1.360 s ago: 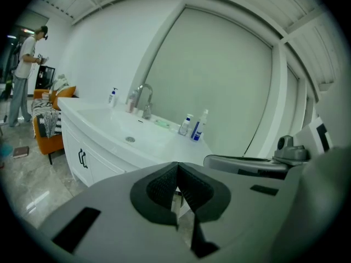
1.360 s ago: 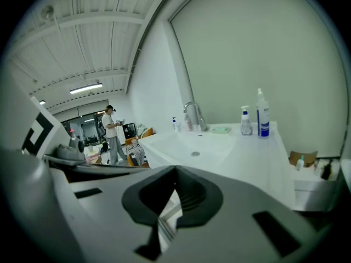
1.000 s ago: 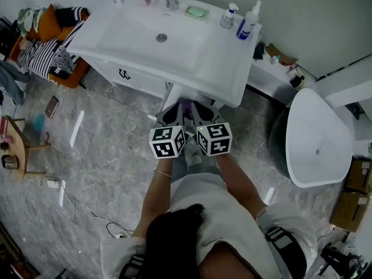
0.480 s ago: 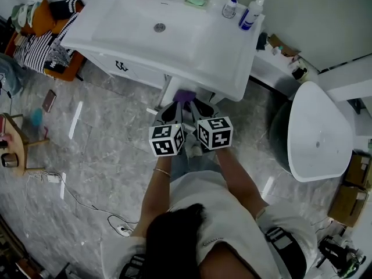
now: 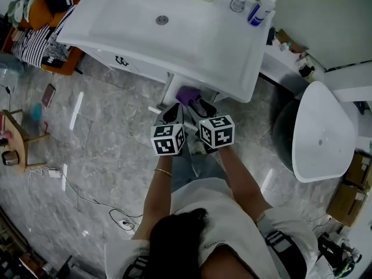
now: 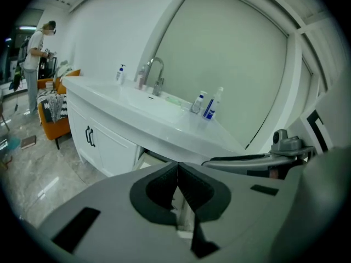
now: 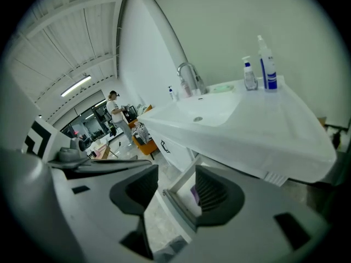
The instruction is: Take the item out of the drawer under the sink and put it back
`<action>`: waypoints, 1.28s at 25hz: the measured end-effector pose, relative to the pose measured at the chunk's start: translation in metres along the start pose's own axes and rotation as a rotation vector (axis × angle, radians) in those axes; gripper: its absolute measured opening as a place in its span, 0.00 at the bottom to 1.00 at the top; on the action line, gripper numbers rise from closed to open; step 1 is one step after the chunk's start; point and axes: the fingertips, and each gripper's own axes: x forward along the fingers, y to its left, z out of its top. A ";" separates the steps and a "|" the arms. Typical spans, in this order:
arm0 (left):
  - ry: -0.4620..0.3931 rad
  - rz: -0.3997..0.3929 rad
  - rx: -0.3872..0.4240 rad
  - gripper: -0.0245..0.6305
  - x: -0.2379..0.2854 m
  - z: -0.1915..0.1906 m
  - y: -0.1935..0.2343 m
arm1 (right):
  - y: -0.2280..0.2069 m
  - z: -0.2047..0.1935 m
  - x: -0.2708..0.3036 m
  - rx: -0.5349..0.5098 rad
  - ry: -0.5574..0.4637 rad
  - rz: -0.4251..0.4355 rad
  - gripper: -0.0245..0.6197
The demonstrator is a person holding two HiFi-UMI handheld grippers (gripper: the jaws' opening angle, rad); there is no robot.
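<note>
We find the drawer (image 7: 181,181) under the sink (image 5: 174,22) open, with the purple item (image 5: 187,95) lying inside it; we see nothing else in there. The right gripper (image 7: 173,186) has just been opening; its jaws stand apart, gripping nothing, aimed at the drawer. The left gripper (image 6: 177,171) is closed and empty. We judge the item either just returned or not yet lifted; the drawer is still to be closed.

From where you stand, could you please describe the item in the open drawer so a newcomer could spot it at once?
Find the big white sink. Under its front edge, toward the right, a white drawer stands open. The item lies inside it, the only purple thing among white surfaces.
</note>
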 end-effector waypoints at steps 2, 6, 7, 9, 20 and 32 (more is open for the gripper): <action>0.008 0.005 -0.013 0.04 0.006 -0.003 0.007 | -0.003 -0.004 0.010 -0.007 0.020 0.004 0.37; 0.045 0.008 -0.018 0.04 0.018 -0.013 0.016 | -0.007 -0.014 0.027 0.008 0.052 0.031 0.40; 0.053 0.011 -0.019 0.04 0.021 -0.016 0.019 | -0.009 -0.016 0.032 0.008 0.062 0.032 0.40; 0.064 0.022 -0.027 0.04 0.027 -0.019 0.026 | -0.015 -0.020 0.043 0.000 0.079 0.022 0.40; 0.141 0.011 -0.003 0.04 0.078 -0.031 0.055 | -0.042 -0.044 0.104 0.012 0.139 -0.032 0.42; 0.240 0.037 -0.013 0.04 0.116 -0.058 0.087 | -0.070 -0.090 0.166 0.025 0.255 -0.091 0.45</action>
